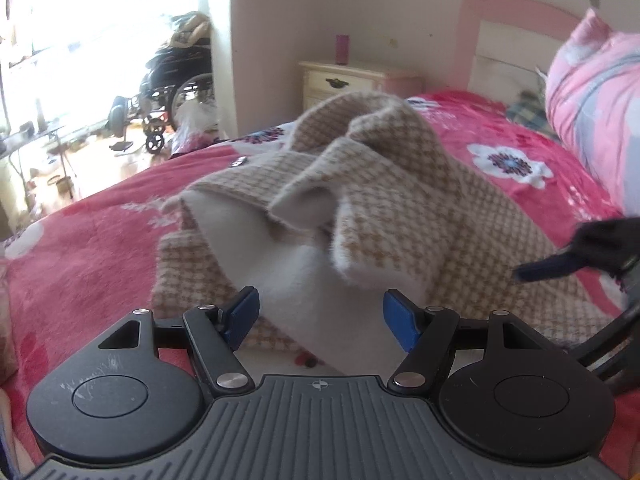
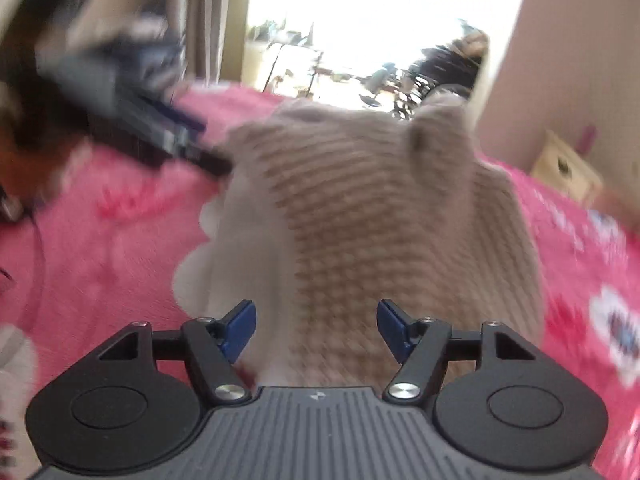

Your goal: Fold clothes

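Observation:
A beige and tan checked knit garment [image 1: 384, 200] lies bunched on the pink flowered bed, with its plain cream inner side [image 1: 288, 264] showing near me. My left gripper [image 1: 320, 316] is open just above its near edge and holds nothing. My right gripper [image 2: 316, 326] is open over the same garment [image 2: 360, 216], seen blurred, and holds nothing. The right gripper also shows in the left wrist view [image 1: 560, 260] at the garment's right edge. The left gripper shows blurred in the right wrist view [image 2: 160, 128] at the garment's far left.
The pink bedspread [image 1: 100, 232] covers the bed. A pink quilt [image 1: 592, 92] is heaped at the headboard. A cream nightstand [image 1: 340, 80] with a pink cup stands by the wall. A wheelchair [image 1: 176, 88] stands on the floor beyond the bed.

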Demonstrator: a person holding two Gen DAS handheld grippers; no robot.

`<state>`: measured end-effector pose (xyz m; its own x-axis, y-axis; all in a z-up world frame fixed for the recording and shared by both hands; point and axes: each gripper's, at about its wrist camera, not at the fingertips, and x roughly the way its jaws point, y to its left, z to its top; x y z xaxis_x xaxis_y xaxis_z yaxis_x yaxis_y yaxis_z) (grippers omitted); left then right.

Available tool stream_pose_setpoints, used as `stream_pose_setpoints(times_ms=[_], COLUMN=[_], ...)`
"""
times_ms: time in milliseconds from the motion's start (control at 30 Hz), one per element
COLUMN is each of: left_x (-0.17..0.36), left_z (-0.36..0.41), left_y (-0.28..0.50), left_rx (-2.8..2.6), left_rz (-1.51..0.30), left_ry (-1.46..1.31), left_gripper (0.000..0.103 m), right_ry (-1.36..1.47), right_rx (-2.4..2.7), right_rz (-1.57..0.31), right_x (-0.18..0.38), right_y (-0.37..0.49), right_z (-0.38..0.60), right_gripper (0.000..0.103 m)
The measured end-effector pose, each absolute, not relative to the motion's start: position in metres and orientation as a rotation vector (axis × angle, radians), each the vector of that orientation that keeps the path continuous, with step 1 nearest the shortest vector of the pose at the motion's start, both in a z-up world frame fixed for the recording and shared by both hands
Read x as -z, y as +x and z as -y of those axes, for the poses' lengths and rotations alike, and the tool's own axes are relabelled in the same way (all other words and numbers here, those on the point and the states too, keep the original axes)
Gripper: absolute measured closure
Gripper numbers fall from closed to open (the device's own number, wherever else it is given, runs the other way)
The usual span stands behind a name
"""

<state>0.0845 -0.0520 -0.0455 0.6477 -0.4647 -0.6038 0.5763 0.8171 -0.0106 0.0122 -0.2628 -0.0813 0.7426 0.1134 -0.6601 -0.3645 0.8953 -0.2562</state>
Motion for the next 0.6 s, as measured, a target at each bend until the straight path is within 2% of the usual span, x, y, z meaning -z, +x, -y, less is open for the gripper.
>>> stream_pose_setpoints(times_ms=[133,300,367,400,433,500,600], left_x=[0.046,0.046,0.045,0.044,0.043,0.043,0.044], left_z=[0.045,0.041,0.040,0.040,0.039,0.042,0.050], left_y=[0.082,0.083,0.083,0.081,0.080,0.076,0.070], left_rx=[0.580,0.566,0.562,0.560,0.560,0.566,0.590], left_rz=[-0.628,-0.625,-0.613,-0.602,-0.589,-0.557,-0.502], left_ry=[0.200,0.180,0.185,0.195,0.209,0.250,0.321], left_gripper=[0.034,0.034,0.034,0.034,0.033,0.030,0.024], right_ry=[-0.561,-0.723,-0.738,-0.724,-0.687,-0.614,-0.508], right_rx=[-0.180,-0.134,-0.090,-0.069,-0.051,-0.017,0.017], right_rz=[-0.592,-0.598,-0.578,-0.574,-0.576,-0.576,-0.559], right_x=[0.107,0.133,0.132,0.128,0.121,0.106,0.081], right_y=[0.030,0.048,0.048,0.048,0.046,0.044,0.037], right_z=[0.227,0.206,0.210,0.214,0.220,0.233,0.254], right_gripper=[0.033,0.033,0.049,0.051,0.064,0.083,0.093])
